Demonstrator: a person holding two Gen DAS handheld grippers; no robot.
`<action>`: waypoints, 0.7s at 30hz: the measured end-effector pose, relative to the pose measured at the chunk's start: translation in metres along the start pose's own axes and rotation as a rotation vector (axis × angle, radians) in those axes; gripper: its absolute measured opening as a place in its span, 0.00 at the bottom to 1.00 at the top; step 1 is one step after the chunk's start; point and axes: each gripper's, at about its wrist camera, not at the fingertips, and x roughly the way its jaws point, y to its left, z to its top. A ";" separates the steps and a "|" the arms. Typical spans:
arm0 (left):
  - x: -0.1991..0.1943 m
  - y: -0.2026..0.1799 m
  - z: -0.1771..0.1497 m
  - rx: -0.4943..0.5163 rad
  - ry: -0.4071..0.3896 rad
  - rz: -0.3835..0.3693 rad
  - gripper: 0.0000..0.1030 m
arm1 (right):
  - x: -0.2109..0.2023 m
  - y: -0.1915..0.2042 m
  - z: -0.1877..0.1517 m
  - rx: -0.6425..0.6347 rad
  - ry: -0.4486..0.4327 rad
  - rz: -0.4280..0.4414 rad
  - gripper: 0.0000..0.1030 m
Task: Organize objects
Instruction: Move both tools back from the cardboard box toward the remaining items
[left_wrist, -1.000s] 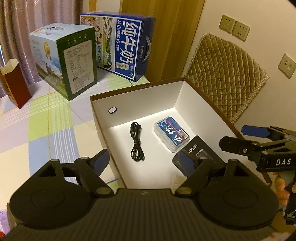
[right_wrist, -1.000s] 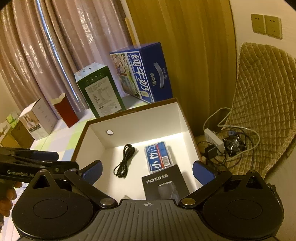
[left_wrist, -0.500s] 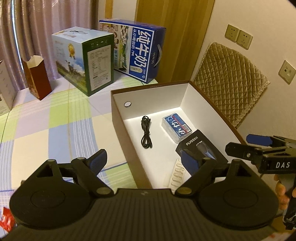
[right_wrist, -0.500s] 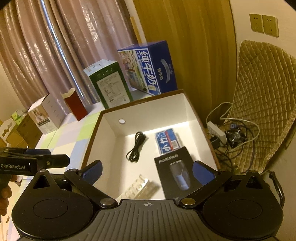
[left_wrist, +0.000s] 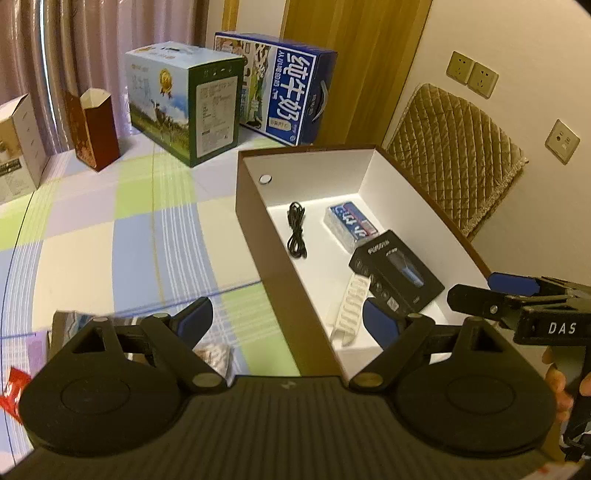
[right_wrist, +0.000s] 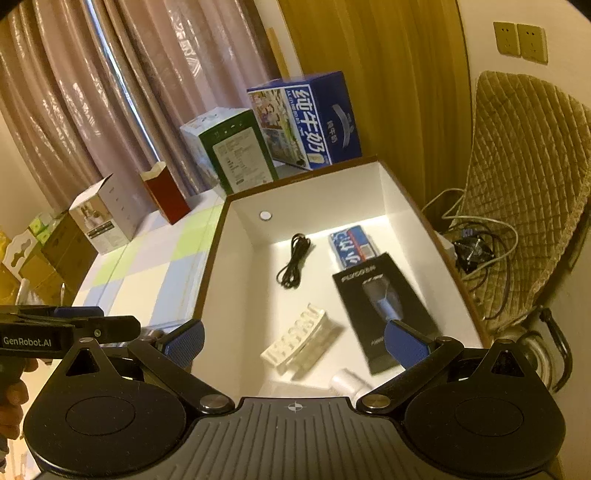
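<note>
An open brown box (left_wrist: 255, 236) with white inside (right_wrist: 236, 266) stands on the checked tablecloth. In it lie a coiled black cable (left_wrist: 296, 232) (right_wrist: 293, 260), a blue tissue pack (left_wrist: 351, 223) (right_wrist: 352, 245), a black FLYCO box (left_wrist: 397, 271) (right_wrist: 384, 306) and a clear ribbed tray (left_wrist: 351, 306) (right_wrist: 301, 341). My left gripper (left_wrist: 286, 325) is open and empty above the box's near left wall. My right gripper (right_wrist: 293, 341) is open and empty above the box's near end. White items (right_wrist: 343, 384) lie at the box's near end, partly hidden.
A green-white carton (left_wrist: 184, 107), a blue milk carton (left_wrist: 280, 96), a red paper box (left_wrist: 94, 129) and a white box (left_wrist: 18, 147) stand at the table's far side. Small packets (left_wrist: 214, 356) lie under my left gripper. A quilted chair (right_wrist: 524, 192) and cables (right_wrist: 476, 251) are right of the table.
Both grippers have pulled back and up from the box, so more of its contents and the tablecloth show. The left one also shifted left. Both stayed open.
</note>
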 end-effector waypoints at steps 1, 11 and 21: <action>-0.002 0.002 -0.003 -0.003 0.002 0.000 0.83 | -0.001 0.003 -0.003 0.002 0.003 -0.001 0.98; -0.029 0.032 -0.036 -0.039 0.022 0.014 0.83 | -0.006 0.039 -0.026 -0.009 0.025 0.013 0.98; -0.053 0.062 -0.059 -0.059 0.022 0.036 0.83 | -0.002 0.081 -0.050 -0.037 0.066 0.052 0.98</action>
